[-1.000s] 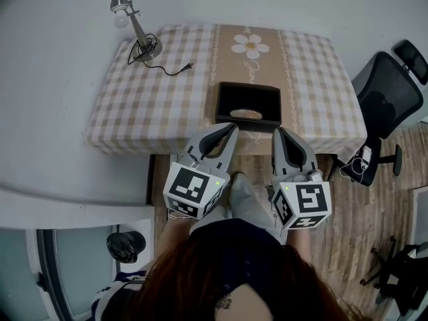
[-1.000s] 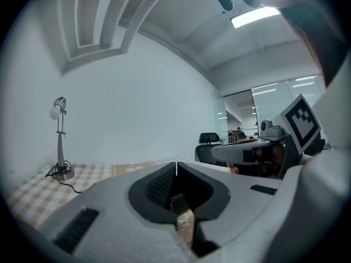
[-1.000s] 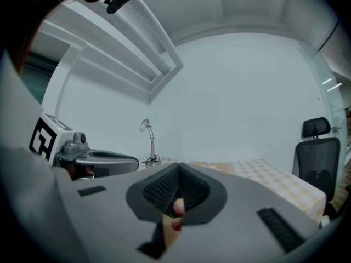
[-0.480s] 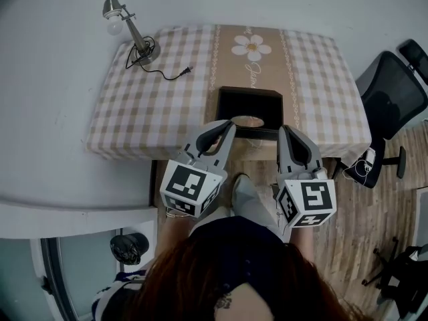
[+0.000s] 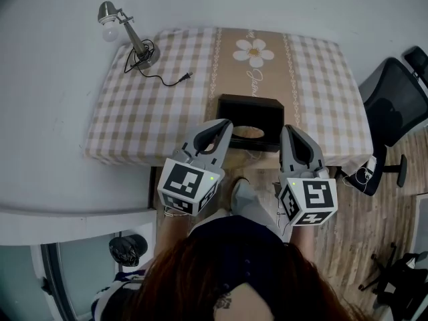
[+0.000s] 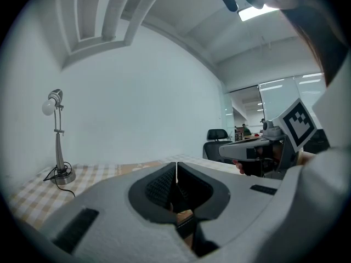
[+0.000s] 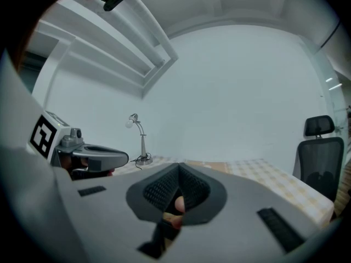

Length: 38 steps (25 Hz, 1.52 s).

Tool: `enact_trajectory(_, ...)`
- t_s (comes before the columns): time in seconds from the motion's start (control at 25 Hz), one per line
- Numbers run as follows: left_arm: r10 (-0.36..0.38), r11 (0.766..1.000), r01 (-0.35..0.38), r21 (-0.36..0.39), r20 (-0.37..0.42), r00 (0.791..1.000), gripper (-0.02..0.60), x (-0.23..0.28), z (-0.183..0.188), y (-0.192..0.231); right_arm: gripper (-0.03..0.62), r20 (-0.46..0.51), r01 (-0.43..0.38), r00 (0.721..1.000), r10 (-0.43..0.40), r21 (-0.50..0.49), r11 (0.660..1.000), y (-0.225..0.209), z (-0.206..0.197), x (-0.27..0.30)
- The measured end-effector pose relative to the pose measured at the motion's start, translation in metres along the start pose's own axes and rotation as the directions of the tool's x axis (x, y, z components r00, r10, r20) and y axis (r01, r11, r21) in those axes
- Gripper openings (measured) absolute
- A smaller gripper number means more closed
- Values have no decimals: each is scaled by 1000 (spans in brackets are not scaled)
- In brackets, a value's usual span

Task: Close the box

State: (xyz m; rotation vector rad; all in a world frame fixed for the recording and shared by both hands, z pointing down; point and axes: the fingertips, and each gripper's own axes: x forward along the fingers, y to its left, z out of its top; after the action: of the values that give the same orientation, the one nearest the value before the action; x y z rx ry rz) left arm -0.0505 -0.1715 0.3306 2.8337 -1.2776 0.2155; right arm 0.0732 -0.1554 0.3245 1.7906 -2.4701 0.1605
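grey shells of both tools sit nearest, held low in front of the person and aimed at the table edge. the left gripper (image 6: 176, 169) has its ribbed pads pressed tip to tip with nothing between them; the right gripper (image 7: 178, 170) is likewise pinched together and carries nothing. in the head view their noses flank the near side of the box (image 5: 249, 107) without touching it, left nose by its near left corner, right nose just off its near right corner.

the box is black, low and rectangular, standing open on the checked tablecloth (image 5: 147, 112) close to the table's near edge, on the tan centre runner. a pale oval thing (image 5: 248, 132) lies inside against the near wall. no loose lid shows, and i cannot tell whether a flap hangs from the far wall.

it looks like thin card or light board: probably light, fairly stiff along the walls but easy to dent, and likely to skate on the cloth if pushed from one side. i would judge it best handled with one tool steadying a side wall while the other takes the cover by its free edge near the middle, pinching gently.

farther off, a desk lamp (image 5: 124, 29) stands at the far left corner with its cord (image 5: 170, 77) loose; an office chair (image 5: 394, 105) waits at the right.
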Motion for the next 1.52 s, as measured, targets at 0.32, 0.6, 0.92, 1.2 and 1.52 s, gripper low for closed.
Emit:
enact_trajectory(0.32,30,999,-31,-20,-19,999,29,19,-5,25,17,-35,14,999,-15,-45,999,-20,-6,23)
enact_trajectory(0.6,52,998,-54,-41,-41,998,29,33,-11,47,17,-60,9,998,-14,-70,998,-37,-12,42)
enact_trajectory(0.92,51,996,-57,-70,-90,995,29,49,-25,66,17,-108,-19,994,10,-82,996,-53,-26,64)
enact_trajectory(1.2,65,988,-82,-128,-132,989,29,59,-43,85,17,-182,-55,982,55,5,998,-65,-43,79)
enact_trajectory(1.52,60,980,-98,-173,-215,975,29,69,-70,104,17,-259,-54,964,58,22,998,-89,-65,95)
